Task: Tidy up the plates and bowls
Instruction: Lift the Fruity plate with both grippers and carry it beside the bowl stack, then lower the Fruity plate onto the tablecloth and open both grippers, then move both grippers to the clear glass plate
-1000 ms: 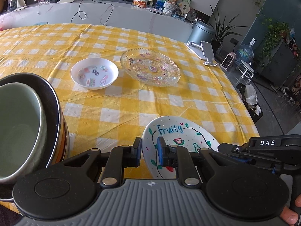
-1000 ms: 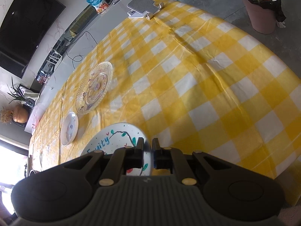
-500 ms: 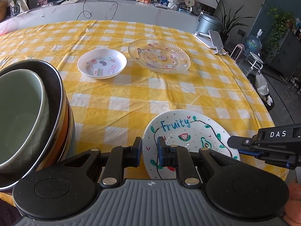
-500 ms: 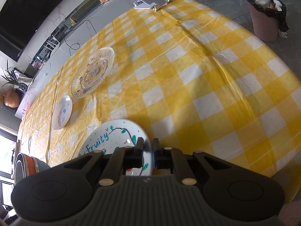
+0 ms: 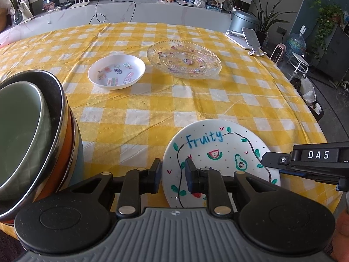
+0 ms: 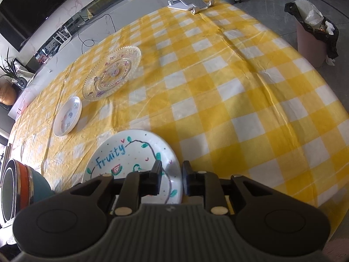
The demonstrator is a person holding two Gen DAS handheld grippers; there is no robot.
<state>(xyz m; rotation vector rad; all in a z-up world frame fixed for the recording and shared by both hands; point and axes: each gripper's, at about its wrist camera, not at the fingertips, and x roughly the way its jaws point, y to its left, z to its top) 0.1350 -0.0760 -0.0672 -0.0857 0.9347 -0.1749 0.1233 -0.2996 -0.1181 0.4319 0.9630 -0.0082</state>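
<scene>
A white plate painted with "Fruity" and fruit lies on the yellow checked tablecloth near the front edge. My left gripper straddles its left rim; the jaws are opening and the pads stand off the rim. My right gripper straddles the plate's right rim, jaws also opening, pads not pressing. A stack of bowls, green one on top, stands at the left. Further back lie a small white sticker dish and a glass plate.
A phone stand sits at the table's far right corner. Beside the table's right edge stands a pink trash bin. A white counter with cables and snacks runs behind the table. The bowl stack is close to the painted plate's left.
Both grippers' jaws have widened around the painted plate's rims. The right wrist view has rolled, bringing the bowl stack into view at the left. The other dishes stay put.
</scene>
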